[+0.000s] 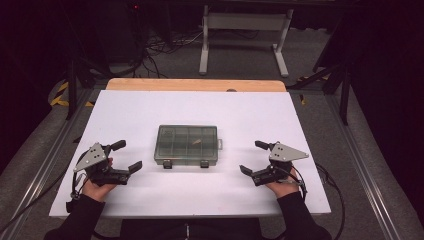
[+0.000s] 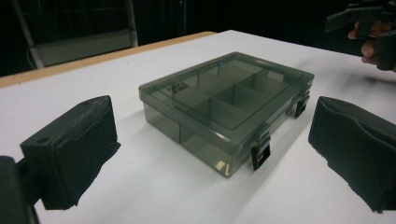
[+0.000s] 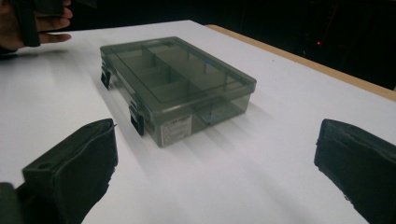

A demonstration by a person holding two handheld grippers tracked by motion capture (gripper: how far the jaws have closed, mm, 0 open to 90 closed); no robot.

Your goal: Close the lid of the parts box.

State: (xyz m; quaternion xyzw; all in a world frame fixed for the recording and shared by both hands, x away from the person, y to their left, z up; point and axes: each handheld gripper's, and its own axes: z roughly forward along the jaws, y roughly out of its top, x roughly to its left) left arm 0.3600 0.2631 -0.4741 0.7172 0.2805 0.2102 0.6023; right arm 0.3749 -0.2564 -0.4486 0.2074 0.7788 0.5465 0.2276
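With both the left gripper and right gripper spread wide and empty, the closed compartment box sits between them, ahead of each, apparently awaiting approach; next, reaching its two front latches.

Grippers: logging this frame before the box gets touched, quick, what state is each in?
Left gripper: open, holding nothing, beside the compartment box.
Right gripper: open, holding nothing.

box: smoky translucent grey, black latches, white label on one end
left gripper: black, grey plate on top
right gripper: black, grey plate
counter: white, pale wood far edge
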